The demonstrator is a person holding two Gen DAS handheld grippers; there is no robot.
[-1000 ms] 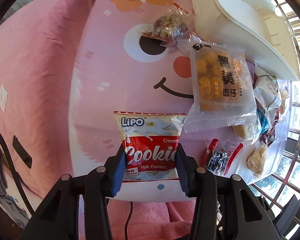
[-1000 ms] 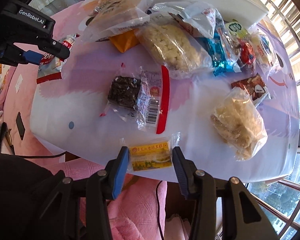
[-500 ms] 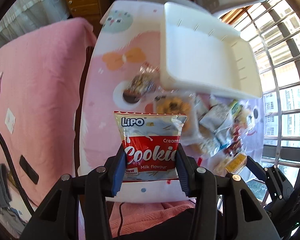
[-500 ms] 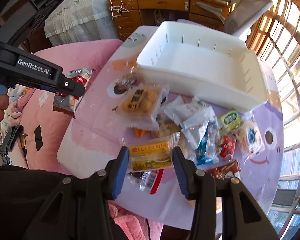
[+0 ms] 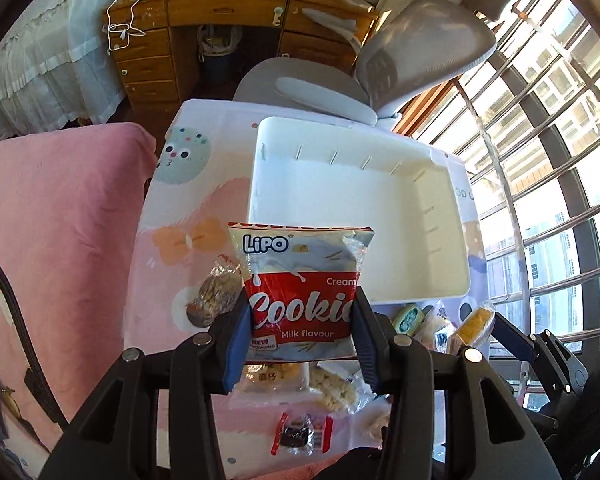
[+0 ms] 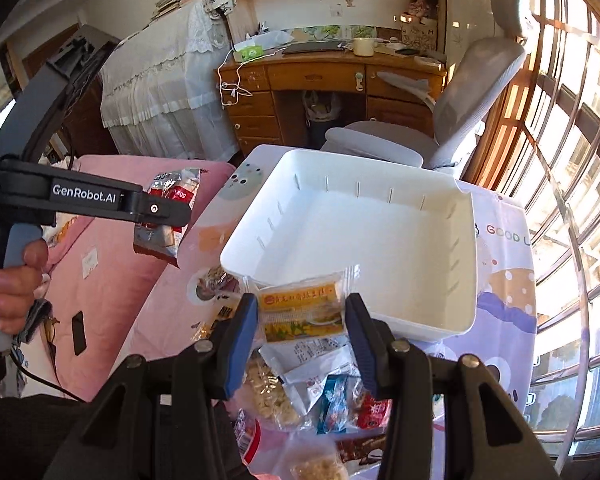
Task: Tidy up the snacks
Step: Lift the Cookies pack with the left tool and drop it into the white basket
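The left gripper is raised before the white bin, jaws clamped on a cookie packet. The right gripper (raised likewise) pinches a yellow snack packet at the bin's near edge.

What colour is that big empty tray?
White; the tray shows best in the right wrist view.

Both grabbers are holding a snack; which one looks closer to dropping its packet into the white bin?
Right, probably. The right gripper holds the yellow packet at the white bin's near rim. The left gripper, with the cookie packet, hangs off to the bin's side over the pink bedding.
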